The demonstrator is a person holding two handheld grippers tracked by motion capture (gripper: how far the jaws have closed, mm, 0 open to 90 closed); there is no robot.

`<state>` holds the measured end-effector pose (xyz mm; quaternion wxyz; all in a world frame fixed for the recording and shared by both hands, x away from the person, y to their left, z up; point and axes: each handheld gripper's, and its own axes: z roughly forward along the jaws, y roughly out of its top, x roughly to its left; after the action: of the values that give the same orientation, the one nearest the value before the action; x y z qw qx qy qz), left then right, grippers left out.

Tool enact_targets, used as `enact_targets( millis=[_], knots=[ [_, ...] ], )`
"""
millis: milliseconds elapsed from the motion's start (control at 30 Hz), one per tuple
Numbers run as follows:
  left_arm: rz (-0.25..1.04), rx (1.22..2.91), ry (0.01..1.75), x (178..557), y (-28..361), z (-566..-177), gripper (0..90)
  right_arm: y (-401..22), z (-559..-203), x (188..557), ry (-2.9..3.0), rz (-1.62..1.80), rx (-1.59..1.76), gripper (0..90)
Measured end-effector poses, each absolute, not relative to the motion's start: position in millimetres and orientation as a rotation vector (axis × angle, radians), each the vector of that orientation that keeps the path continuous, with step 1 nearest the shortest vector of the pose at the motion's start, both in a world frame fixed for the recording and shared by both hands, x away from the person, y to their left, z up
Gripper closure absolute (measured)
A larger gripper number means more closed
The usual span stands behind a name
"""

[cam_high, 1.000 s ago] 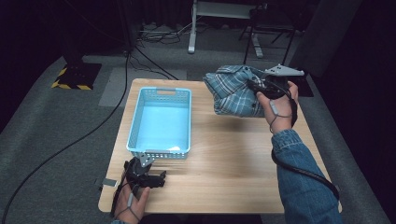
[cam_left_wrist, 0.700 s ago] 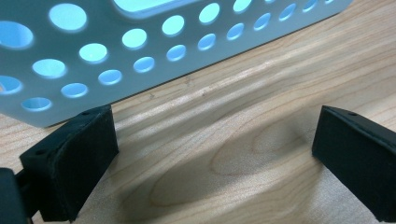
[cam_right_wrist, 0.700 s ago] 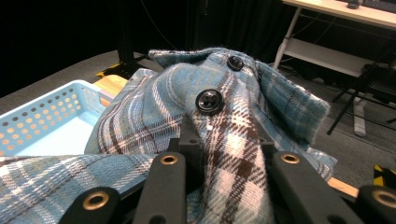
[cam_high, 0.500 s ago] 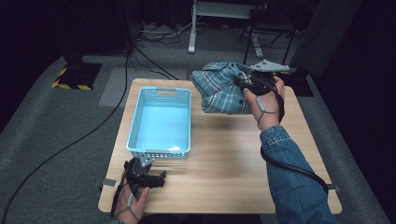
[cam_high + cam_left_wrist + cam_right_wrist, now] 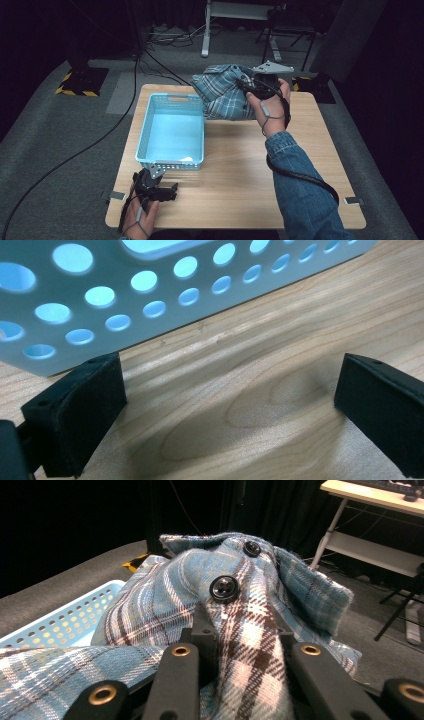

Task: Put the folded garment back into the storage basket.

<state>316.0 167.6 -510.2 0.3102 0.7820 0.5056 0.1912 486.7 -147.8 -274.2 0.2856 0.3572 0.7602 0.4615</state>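
A bundled blue plaid shirt (image 5: 222, 92) hangs just above the far edge of the table, beside the basket's far right corner. My right gripper (image 5: 246, 88) is shut on the shirt; in the right gripper view the plaid cloth (image 5: 240, 630) with black buttons is pinched between the jaws. The light blue perforated basket (image 5: 145, 131) stands on the left half of the table with nothing in it. At the near left corner my left gripper (image 5: 170, 192) rests open on the wood, its jaws wide apart over bare tabletop (image 5: 235, 405), just in front of the basket wall (image 5: 115, 300).
The wooden table (image 5: 235, 190) has free surface on its right half and near edge. Cables (image 5: 150, 60) lie on the grey floor beyond it, and a white desk frame (image 5: 240, 20) stands behind.
My right gripper has carried the plaid shirt leftward along the far edge, toward the basket's far right corner. The left gripper has stayed still.
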Motion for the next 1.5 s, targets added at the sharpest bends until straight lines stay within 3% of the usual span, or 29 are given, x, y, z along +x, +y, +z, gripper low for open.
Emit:
enact_targets(
  millis=[1500],
  knots=[
    [0.503, 2.067, 1.338, 316, 168, -510, 0.1, -39, -289, 482, 2.134, 1.325, 0.832, 74.0]
  ],
)
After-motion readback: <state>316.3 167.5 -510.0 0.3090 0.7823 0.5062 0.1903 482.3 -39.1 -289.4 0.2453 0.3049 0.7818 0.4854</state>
